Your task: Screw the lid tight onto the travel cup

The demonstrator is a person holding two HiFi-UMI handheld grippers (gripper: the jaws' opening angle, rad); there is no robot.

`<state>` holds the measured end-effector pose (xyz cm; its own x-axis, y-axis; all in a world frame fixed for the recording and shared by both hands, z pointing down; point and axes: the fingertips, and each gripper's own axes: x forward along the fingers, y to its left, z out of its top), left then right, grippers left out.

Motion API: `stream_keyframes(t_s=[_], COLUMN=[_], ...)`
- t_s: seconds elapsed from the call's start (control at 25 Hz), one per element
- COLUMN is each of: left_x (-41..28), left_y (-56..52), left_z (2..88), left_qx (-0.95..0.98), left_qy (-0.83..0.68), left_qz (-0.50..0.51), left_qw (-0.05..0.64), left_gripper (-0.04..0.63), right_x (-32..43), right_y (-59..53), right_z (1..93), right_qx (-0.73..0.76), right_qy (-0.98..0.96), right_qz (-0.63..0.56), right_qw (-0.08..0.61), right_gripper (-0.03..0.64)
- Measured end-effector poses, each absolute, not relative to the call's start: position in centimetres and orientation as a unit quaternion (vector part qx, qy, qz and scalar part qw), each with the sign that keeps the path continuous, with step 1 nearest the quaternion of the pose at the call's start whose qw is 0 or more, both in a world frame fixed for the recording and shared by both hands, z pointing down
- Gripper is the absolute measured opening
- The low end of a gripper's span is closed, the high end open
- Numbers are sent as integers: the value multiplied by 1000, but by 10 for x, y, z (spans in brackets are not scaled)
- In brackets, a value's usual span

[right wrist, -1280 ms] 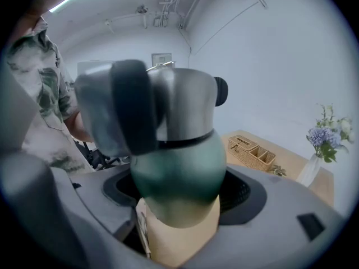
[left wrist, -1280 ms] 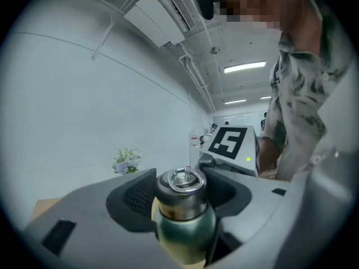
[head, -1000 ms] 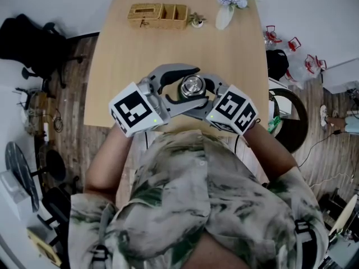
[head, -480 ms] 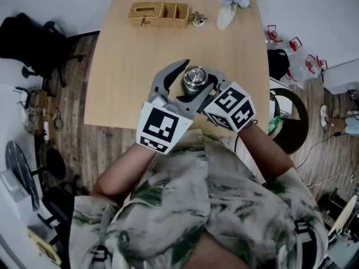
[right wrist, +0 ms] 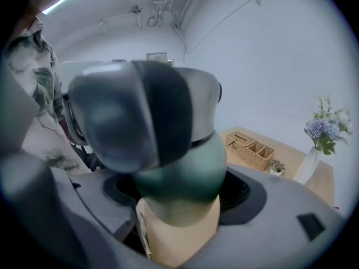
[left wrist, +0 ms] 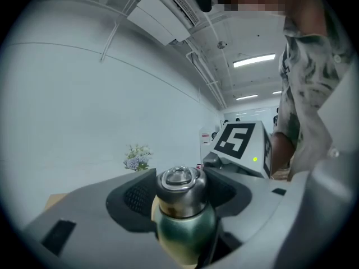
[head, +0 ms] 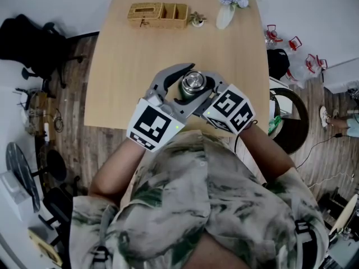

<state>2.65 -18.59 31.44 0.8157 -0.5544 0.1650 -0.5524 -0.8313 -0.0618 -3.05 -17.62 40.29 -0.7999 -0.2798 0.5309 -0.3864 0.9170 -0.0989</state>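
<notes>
The travel cup [head: 188, 93] is held up over the near edge of the table, its silver lid [head: 193, 83] on top. My left gripper [head: 189, 86] reaches in from the lower left. Its jaws have just been closing and now press on the lid from both sides. In the left gripper view the lid [left wrist: 179, 185] sits between the dark pads [left wrist: 132, 198] above the green body [left wrist: 185, 228]. My right gripper [head: 200, 94] comes from the right, shut on the cup's body. In the right gripper view the green and cream body [right wrist: 182, 200] fills its jaws, and the left gripper's finger [right wrist: 129, 116] hides the lid.
The wooden table [head: 129, 60] carries a wicker basket [head: 158, 14], a small plant pot [head: 197, 20] and a white vase of flowers [head: 227, 10] along its far edge. A black chair [head: 33, 43] stands on the floor to the left.
The left gripper swung its marker cube from the left to lower down, spread its jaws off the lid, then closed them on it again. The right gripper and cup barely moved.
</notes>
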Motion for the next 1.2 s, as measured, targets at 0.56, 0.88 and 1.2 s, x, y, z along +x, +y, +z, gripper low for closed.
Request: stream_keyframes(t_s=[0.56,0.88,1.2], left_x=[21,10,-47], left_y=[-172,-184,-205], left_z=[327,344,345], left_qx=[-985,-979,-964], left_qy=[152,177,247], left_qz=[-81,-97,-78], left_qw=[-29,-27,-52], left_gripper=[275,290,290], right_x=[-35,-36,-25], right_y=[-165,-175,-198], right_z=[415,439,484], right_qx=[131,139,179], right_qy=[-944,-940,-925], right_qz=[90,99,129], right_qw=[288,296,309], right_gripper=[396,396,396])
